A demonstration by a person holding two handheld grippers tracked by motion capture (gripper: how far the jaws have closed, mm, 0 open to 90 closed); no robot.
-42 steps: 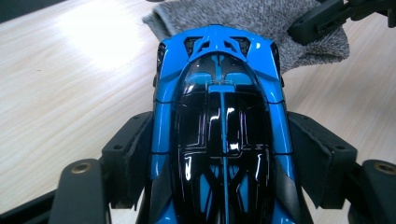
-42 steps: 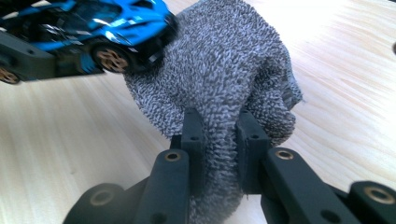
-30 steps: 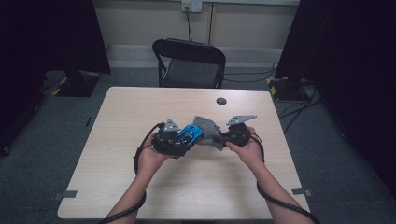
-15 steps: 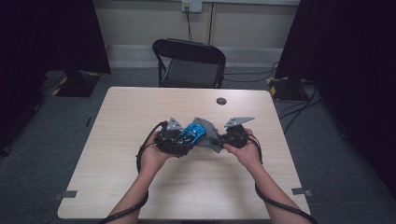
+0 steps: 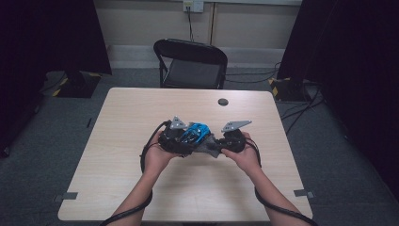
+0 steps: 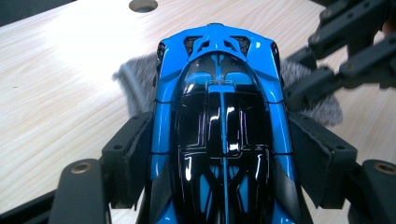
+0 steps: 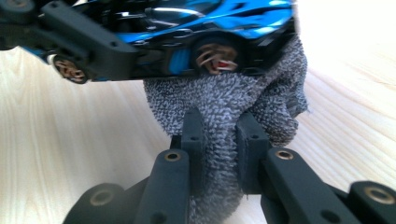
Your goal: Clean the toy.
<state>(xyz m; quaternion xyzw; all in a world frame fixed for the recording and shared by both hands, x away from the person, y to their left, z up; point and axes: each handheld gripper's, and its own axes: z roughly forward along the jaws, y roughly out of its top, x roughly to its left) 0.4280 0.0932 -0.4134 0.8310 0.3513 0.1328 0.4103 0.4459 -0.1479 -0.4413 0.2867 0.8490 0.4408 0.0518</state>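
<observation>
In the high view the table (image 5: 117, 155) is light wood, and the person's two forearms come in from the bottom edge and meet near its middle. On the left side, the left hand (image 5: 157, 155) holds the left gripper (image 5: 181, 139), which is clenched on a blue and black toy car (image 5: 195, 133). In the left gripper view the two black pads (image 6: 128, 149) press against both flanks of the car (image 6: 219, 116), one on each side, and the car points away from the camera, with its shiny black roof between them. The car is lifted a little above the table (image 6: 60, 84), near the centre. Under and behind the car lies a grey cloth (image 6: 133, 81), which shows on both sides of its far end. More to the right in the high view, the cloth (image 5: 209, 147) hangs between the two grippers, touching the car. The right gripper (image 5: 221, 143), carried by the right hand (image 5: 244, 157), is closed tight on this cloth. In the right gripper view its pads (image 7: 194, 135) pinch a fold of the cloth (image 7: 224, 107), and the cloth goes up to the underside of the car (image 7: 187, 28), just below a wheel (image 7: 217, 58). Farther back on the table there is a small dark round hole (image 5: 223, 101), well apart from the hands. Behind the table stands a black folding chair (image 5: 190, 63).
</observation>
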